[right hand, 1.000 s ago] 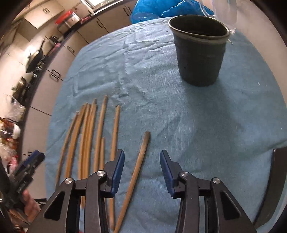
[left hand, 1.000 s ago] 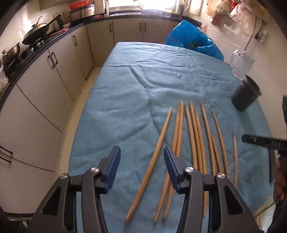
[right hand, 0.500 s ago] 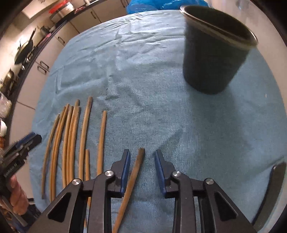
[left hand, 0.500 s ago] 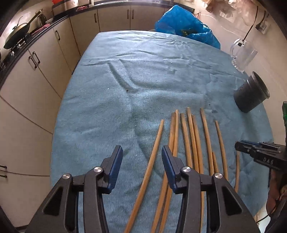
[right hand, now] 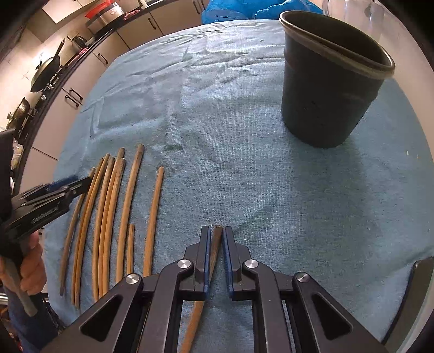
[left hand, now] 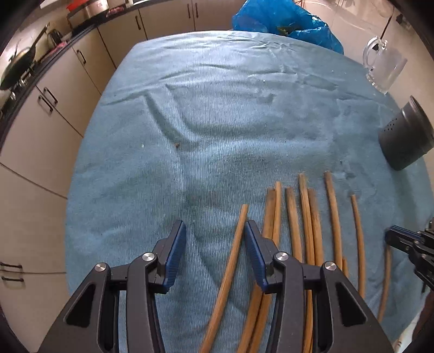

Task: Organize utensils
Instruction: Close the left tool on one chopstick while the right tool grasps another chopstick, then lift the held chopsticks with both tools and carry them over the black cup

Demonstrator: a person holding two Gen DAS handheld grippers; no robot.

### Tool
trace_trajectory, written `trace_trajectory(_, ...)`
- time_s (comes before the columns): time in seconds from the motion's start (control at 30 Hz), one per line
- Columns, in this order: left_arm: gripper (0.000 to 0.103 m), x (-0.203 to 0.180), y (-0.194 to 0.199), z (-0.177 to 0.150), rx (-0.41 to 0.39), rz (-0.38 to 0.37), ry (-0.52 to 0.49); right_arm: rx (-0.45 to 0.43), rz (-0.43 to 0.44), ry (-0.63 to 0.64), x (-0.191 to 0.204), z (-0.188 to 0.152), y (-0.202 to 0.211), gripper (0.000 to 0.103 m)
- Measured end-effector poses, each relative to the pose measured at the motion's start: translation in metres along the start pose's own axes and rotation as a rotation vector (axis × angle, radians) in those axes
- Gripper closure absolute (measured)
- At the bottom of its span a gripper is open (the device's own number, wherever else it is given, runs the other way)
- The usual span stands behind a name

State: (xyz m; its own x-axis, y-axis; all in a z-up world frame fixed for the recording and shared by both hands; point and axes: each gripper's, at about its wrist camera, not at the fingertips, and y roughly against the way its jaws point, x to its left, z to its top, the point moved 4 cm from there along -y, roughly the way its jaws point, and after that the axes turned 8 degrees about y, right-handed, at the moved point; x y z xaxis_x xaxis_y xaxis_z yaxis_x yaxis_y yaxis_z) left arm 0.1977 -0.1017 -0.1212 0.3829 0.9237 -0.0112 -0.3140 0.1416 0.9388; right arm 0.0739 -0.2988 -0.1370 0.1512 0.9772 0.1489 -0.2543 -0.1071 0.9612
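Several long wooden chopsticks [left hand: 303, 233] lie side by side on a blue towel [left hand: 217, 122]; they also show in the right wrist view [right hand: 108, 211]. A black utensil cup [right hand: 325, 95] stands upright at the far right, and shows in the left wrist view [left hand: 407, 138]. My right gripper [right hand: 216, 239] is shut on the rightmost chopstick [right hand: 215, 247], near its far end, low on the towel. My left gripper [left hand: 214, 249] is open, and the leftmost chopstick [left hand: 233, 249] lies between its fingers, close to the right finger.
A clear glass mug [left hand: 382, 68] and a blue plastic bag [left hand: 284, 21] sit at the table's far right. Kitchen cabinets [left hand: 54, 108] run along the left, with pans on the stove [right hand: 43, 73]. The table edge is close behind the chopsticks.
My right gripper moved forward over the rightmost chopstick and closed on it. My left gripper moved forward and lower, and the leftmost chopstick now lies between its open fingers.
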Motion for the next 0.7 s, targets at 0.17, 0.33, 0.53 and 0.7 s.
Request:
trace_trajectory(0.17, 0.097, -0.012, 0.0, 0.003, -0.019, 0.04, -0.031, -0.028, 0.037, -0.007, 0.001, 0.004, 0.006, 0.094)
trace_trajectory(0.33, 0.098, -0.011, 0.004, 0.007, -0.043, 0.071, -0.03, -0.092, 0.063, -0.003, 0.003, 0.007, 0.024, 0.094)
trace_trajectory(0.53, 0.098, 0.007, 0.057, 0.009, -0.169, 0.025, 0.027, -0.228, 0.06, 0.03, 0.008, 0.011, 0.061, 0.095)
trace_trajectory(0.7, 0.098, 0.014, 0.114, 0.0, -0.302, 0.007, 0.06, -0.398, 0.036, 0.086, 0.018, 0.012, 0.105, 0.095)
